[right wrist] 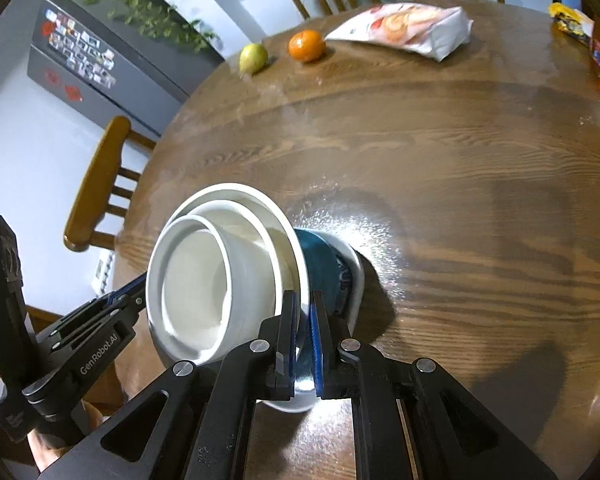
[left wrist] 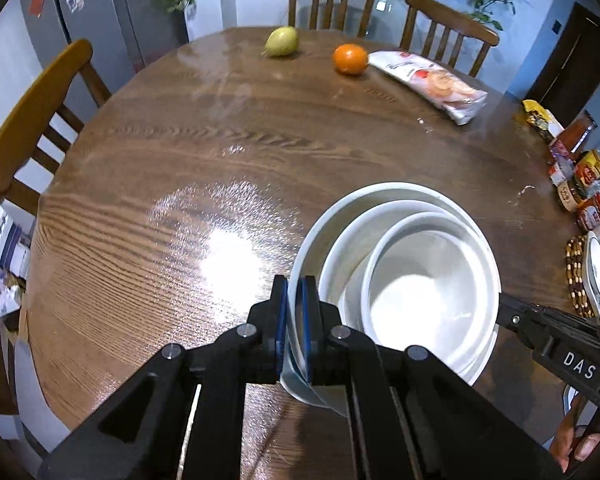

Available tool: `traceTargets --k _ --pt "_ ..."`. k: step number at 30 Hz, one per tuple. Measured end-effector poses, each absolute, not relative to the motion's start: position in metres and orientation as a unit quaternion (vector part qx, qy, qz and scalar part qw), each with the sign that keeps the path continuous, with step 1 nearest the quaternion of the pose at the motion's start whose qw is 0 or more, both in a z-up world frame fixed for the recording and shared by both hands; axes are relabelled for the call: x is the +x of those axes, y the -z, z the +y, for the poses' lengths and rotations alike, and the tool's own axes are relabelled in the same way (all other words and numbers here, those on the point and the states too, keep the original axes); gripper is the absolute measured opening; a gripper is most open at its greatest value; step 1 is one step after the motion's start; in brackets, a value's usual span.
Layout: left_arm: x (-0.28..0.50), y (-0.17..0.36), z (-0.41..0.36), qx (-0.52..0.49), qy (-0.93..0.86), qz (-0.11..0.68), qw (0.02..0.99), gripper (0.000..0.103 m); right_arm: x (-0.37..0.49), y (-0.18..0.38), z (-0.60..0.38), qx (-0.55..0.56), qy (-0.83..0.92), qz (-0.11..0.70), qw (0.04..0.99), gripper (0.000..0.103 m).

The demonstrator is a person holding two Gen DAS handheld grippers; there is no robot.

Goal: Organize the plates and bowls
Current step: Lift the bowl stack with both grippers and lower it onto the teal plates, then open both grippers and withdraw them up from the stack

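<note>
A nested stack of white bowls point(left wrist: 416, 280) is held between both grippers over the round wooden table point(left wrist: 220, 152). My left gripper point(left wrist: 296, 320) is shut on the left rim of the largest outer bowl point(left wrist: 312, 236). My right gripper point(right wrist: 304, 344) is shut on the opposite rim of the stack point(right wrist: 204, 280). In the right wrist view a dark teal and white bowl point(right wrist: 324, 268) sits under the white ones. The right gripper also shows in the left wrist view point(left wrist: 500, 312), and the left one in the right wrist view point(right wrist: 140, 292).
A pear point(left wrist: 282, 41), an orange point(left wrist: 350, 59) and a snack bag point(left wrist: 432, 84) lie at the far side. Jars and packets point(left wrist: 584, 176) crowd the right edge. Wooden chairs point(left wrist: 28, 120) stand around the table. A dark fridge point(right wrist: 100, 60) stands behind.
</note>
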State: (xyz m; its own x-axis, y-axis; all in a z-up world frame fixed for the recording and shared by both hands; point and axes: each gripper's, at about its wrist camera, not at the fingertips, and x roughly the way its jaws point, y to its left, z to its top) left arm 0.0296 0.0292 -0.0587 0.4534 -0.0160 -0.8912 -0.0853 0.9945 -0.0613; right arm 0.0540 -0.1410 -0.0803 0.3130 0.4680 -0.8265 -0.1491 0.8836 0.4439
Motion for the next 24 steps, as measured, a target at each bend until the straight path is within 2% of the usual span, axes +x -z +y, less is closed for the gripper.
traceTargets --k 9,11,13,15,16,17,18,19,22,23,24 --pt "0.048 0.074 0.037 -0.061 -0.012 0.544 0.837 0.003 0.069 0.093 -0.131 0.129 -0.171 0.571 0.793 0.01" --pt "0.051 0.074 0.038 -0.062 -0.014 0.547 0.835 0.007 0.071 0.092 -0.131 0.12 -0.164 0.572 0.795 0.01" --pt "0.051 0.073 0.042 -0.065 -0.017 0.543 0.837 0.016 0.072 0.088 -0.131 0.106 -0.155 0.568 0.802 0.01" --pt "0.049 0.071 0.047 -0.057 -0.036 0.537 0.841 0.054 0.069 0.079 -0.133 0.087 -0.145 0.552 0.816 0.011" --pt "0.046 0.069 0.05 -0.055 -0.044 0.53 0.845 0.064 0.068 0.074 -0.135 0.081 -0.141 0.545 0.823 0.014" --pt "0.044 0.067 0.053 -0.058 -0.045 0.525 0.848 0.077 0.066 0.069 -0.138 0.082 -0.141 0.536 0.829 0.021" --pt "0.039 0.063 0.056 -0.063 -0.046 0.516 0.853 0.082 0.063 0.063 -0.141 0.085 -0.148 0.526 0.833 0.026" --pt "0.035 0.06 0.058 -0.062 -0.05 0.51 0.857 0.085 0.059 0.058 -0.143 0.083 -0.151 0.517 0.838 0.036" --pt "0.019 0.046 0.061 -0.062 -0.06 0.488 0.869 0.098 0.043 0.044 -0.143 0.056 -0.153 0.493 0.855 0.056" --pt "0.013 0.042 0.061 -0.063 -0.061 0.48 0.873 0.102 0.035 0.04 -0.143 0.045 -0.156 0.487 0.858 0.058" --pt "0.007 0.037 0.061 -0.064 -0.063 0.471 0.877 0.102 0.028 0.039 -0.142 0.036 -0.158 0.483 0.86 0.058"
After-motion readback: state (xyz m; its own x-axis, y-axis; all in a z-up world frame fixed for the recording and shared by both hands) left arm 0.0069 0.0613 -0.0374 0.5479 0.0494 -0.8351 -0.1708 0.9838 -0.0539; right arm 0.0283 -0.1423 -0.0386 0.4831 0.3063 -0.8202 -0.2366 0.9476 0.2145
